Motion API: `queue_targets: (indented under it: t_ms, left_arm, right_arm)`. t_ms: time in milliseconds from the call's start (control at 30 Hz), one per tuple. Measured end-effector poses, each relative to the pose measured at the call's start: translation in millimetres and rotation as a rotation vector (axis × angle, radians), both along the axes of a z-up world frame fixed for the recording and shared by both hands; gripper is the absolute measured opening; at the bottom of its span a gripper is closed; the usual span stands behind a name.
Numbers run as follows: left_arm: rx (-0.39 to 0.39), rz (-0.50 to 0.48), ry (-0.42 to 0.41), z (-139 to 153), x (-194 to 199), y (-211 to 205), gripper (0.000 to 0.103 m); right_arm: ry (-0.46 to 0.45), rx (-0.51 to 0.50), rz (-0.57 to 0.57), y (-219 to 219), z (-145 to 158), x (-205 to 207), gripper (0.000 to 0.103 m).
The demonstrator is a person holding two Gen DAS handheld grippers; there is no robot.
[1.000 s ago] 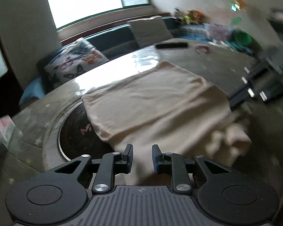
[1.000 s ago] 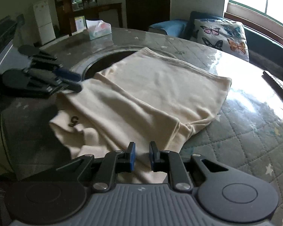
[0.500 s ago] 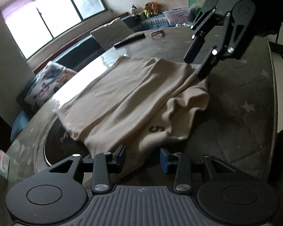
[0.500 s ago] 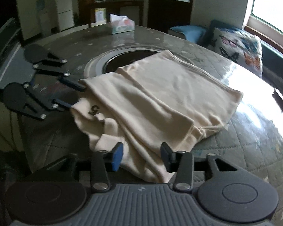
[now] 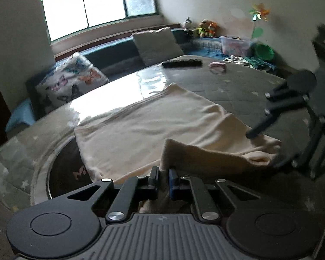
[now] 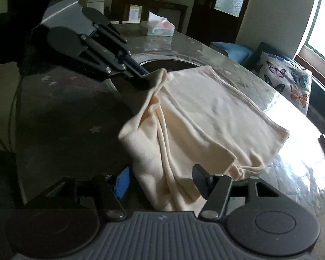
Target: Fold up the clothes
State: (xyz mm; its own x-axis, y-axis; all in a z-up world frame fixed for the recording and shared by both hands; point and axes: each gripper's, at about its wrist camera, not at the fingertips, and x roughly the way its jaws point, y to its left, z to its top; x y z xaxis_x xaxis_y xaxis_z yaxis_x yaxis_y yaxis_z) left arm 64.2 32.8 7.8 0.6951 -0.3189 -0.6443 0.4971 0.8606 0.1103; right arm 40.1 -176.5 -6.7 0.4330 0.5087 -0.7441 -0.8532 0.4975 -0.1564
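Cream garment (image 5: 153, 127), round quilted table (image 5: 238, 86), window (image 5: 97, 4)

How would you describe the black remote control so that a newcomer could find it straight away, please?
Start at the big round table and look to its far edge, toward the window seat. The remote control lies flat there, just in front of the grey cushion. It is long, thin and black, unlike the small pink item beside it.
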Motion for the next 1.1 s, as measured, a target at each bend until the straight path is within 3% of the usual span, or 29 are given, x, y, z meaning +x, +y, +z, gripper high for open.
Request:
queue_targets:
  t_ms: [100, 267, 500, 700, 733, 800, 900, 1100]
  left_arm:
    - [-0.012, 0.01, 0.025, -4.6, 6.6, 2.7, 0.01]
    - [0.022, 0.002, -0.001, -5.8, -7.9, 6.0, 0.015]
    - [0.127, -0.016, -0.077, -11.3, -40.9, 8.3, 0.035]
    - [0.224, -0.041, -0.117, -22.7, -56.4, 8.4, 0.036]
    - [0.232, -0.046, -0.12, -24.1, -57.7, 8.3, 0.035]
    - [0.235, -0.052, -0.125, -25.9, -60.1, 8.4, 0.019]
    - [0.225, -0.042, -0.141, -22.6, -63.7, 8.4, 0.009]
    - [0.184, -0.059, -0.159, -3.7, -87.2, 7.1, 0.006]
  right_arm:
    - [0.021, 0.022, -0.051, -4.6, -0.3, 11.0, 0.03]
    - [0.092, 0.122, -0.148, -17.5, 12.4, 32.3, 0.008]
    - [0.125, 0.176, -0.194, -21.3, 20.8, 46.6, 0.005]
    - [0.124, 0.194, -0.22, -22.4, 21.6, 43.4, 0.005]
    - [0.121, 0.199, -0.224, -22.3, 22.1, 41.6, 0.004]
    - [0.111, 0.204, -0.228, -23.0, 23.0, 38.1, 0.004]
    - [0.087, 0.217, -0.236, -23.4, 26.7, 30.1, 0.004]
    - [0.047, 0.238, -0.243, -30.7, 38.1, 11.0, 0.004]
